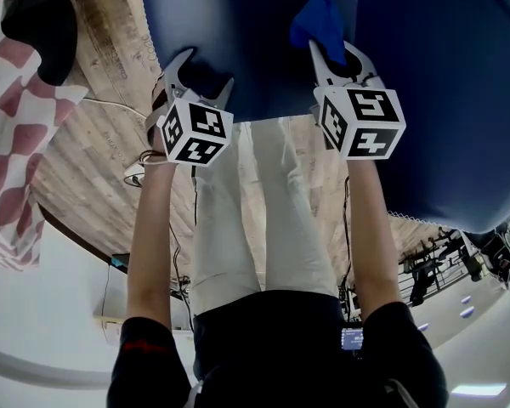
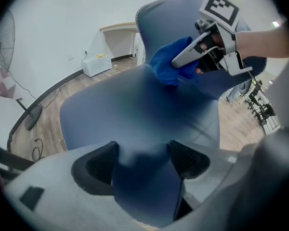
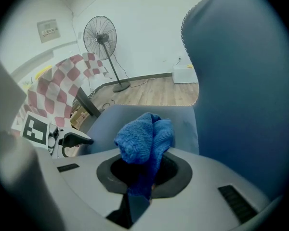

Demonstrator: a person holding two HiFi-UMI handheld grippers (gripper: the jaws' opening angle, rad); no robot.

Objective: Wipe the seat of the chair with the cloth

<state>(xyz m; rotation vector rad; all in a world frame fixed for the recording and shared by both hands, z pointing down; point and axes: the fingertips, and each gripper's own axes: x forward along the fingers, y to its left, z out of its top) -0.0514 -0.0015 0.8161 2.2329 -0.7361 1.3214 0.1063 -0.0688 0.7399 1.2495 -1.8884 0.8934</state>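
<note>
A: Where's the cloth rn?

B: The crumpled blue microfibre cloth (image 3: 144, 138) is in the right gripper (image 3: 143, 173), jaws clenched on its lower end, wad poking out past the tips. It's over the dark blue fabric chair seat (image 2: 135, 105), toward the backrest (image 3: 245, 81). Can't tell if it touches yet.

A: And the other one?

B: The left gripper (image 2: 141, 162) has its jaws spread wide, nothing btw them, only seat beyond. It hangs near the seat's front edge.

A: What cld go wrong?

B: IMO the grip is only on one end, so drag on the fabric cld pull the cloth out mid-stroke. It's also bunched up, so each pass wld cover a narrow strip and leave gaps. And the spread left jaws cld snag the seat edge if they drop lower.
</note>
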